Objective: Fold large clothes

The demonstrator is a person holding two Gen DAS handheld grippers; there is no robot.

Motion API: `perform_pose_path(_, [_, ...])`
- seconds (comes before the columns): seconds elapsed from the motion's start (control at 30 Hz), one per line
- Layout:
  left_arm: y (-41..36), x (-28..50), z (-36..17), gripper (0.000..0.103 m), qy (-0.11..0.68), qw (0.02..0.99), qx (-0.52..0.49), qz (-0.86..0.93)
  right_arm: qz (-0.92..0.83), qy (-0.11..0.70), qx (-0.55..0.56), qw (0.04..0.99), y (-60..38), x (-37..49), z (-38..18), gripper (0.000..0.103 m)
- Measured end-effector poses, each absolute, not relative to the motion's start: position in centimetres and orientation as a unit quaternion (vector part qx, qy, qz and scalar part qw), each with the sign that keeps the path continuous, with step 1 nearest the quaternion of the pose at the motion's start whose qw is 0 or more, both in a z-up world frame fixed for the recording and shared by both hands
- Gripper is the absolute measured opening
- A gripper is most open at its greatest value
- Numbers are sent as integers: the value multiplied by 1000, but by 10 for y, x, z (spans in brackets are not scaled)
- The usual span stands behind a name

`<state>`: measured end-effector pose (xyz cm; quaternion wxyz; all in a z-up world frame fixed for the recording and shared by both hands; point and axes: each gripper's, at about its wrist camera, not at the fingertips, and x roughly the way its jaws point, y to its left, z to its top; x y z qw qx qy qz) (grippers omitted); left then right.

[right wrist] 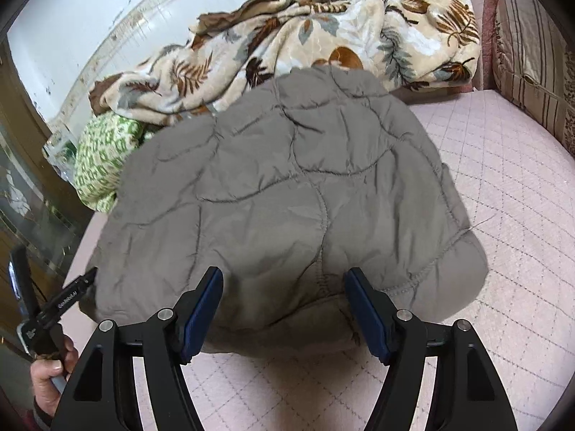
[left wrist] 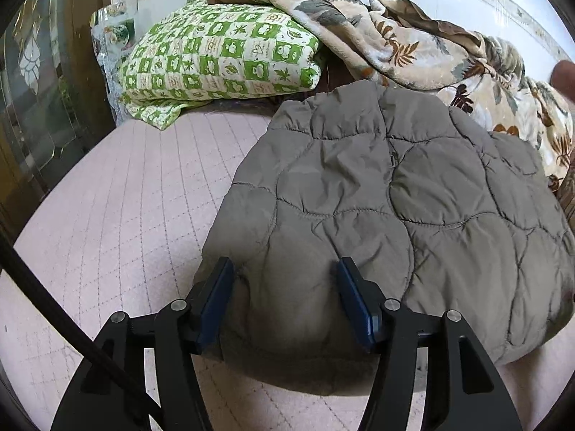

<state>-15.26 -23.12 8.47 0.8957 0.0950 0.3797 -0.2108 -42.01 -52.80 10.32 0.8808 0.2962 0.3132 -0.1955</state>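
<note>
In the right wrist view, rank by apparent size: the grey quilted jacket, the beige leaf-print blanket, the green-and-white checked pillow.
1. Grey quilted jacket, though nearness to the camera inflates it.
2. Beige leaf-print blanket.
3. Green-and-white checked pillow, partly hidden behind the jacket.

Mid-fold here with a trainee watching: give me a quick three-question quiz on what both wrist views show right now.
1. True or false: the left gripper is clamped on the grey quilted jacket.
2. What lies directly behind the jacket, toward the wall? A) the leaf-print blanket B) a laundry basket C) a stack of towels
3. Fill in: the green checked pillow sits on the ___ bed cover.

Key
1. False: its jaws stand apart around the near edge, pads not pressing. The right gripper is open too.
2. A
3. pink
</note>
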Motion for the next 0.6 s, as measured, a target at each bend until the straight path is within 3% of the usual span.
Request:
perform_pose_path(0.33, [-210, -151, 98, 68, 386, 896, 84, -202, -220, 289, 322, 875, -553, -465, 117, 75])
perform_pose_path(0.6, [-185, -131, 93, 71, 425, 884, 48, -187, -235, 265, 432, 830, -598, -509, 98, 75])
